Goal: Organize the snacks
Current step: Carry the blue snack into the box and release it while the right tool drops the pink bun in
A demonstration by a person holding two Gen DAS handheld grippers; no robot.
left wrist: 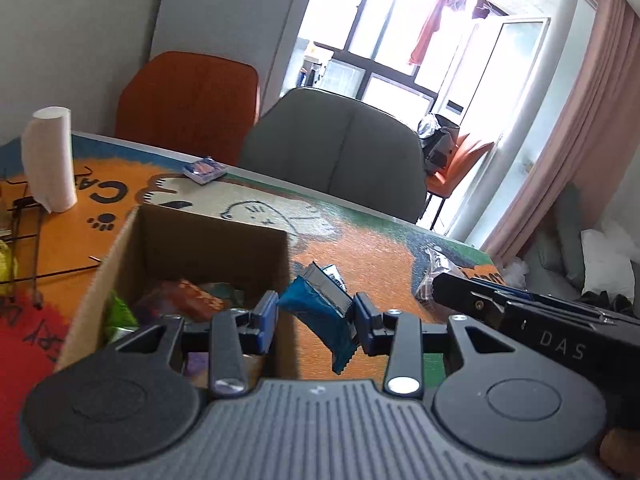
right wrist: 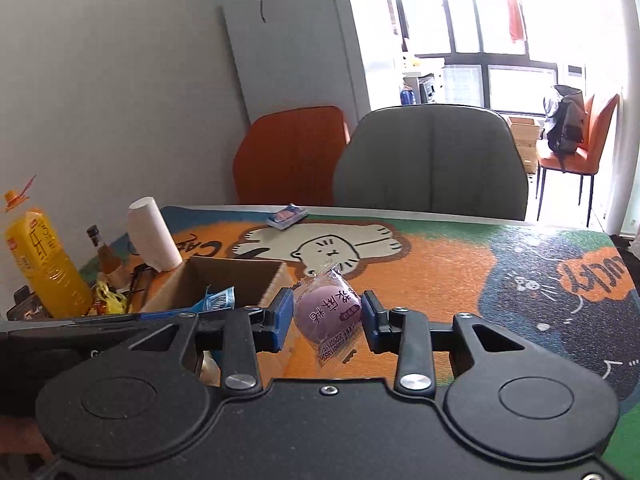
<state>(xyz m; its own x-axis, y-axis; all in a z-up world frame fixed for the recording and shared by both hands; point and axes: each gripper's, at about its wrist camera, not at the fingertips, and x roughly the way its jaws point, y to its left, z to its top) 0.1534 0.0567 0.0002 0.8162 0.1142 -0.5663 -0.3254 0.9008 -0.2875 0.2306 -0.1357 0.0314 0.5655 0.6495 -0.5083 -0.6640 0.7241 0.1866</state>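
Note:
My left gripper (left wrist: 316,320) is shut on a blue snack packet (left wrist: 320,312), held just right of the open cardboard box (left wrist: 208,240). The box holds several snacks, among them an orange-brown packet (left wrist: 196,296) and a green one (left wrist: 118,312). My right gripper (right wrist: 326,318) is shut on a clear-wrapped purple round snack (right wrist: 328,308), held above the mat just right of the box (right wrist: 236,276). The blue packet also shows in the right wrist view (right wrist: 218,300), over the box. The right gripper's body shows in the left wrist view (left wrist: 540,320).
A small blue-and-pink packet (left wrist: 204,170) lies near the table's far edge. A paper roll (left wrist: 48,160), a yellow bottle (right wrist: 44,264), a small dark bottle (right wrist: 104,254) and a wire rack (left wrist: 24,240) stand left. Orange (right wrist: 292,156) and grey chairs (right wrist: 432,160) stand behind.

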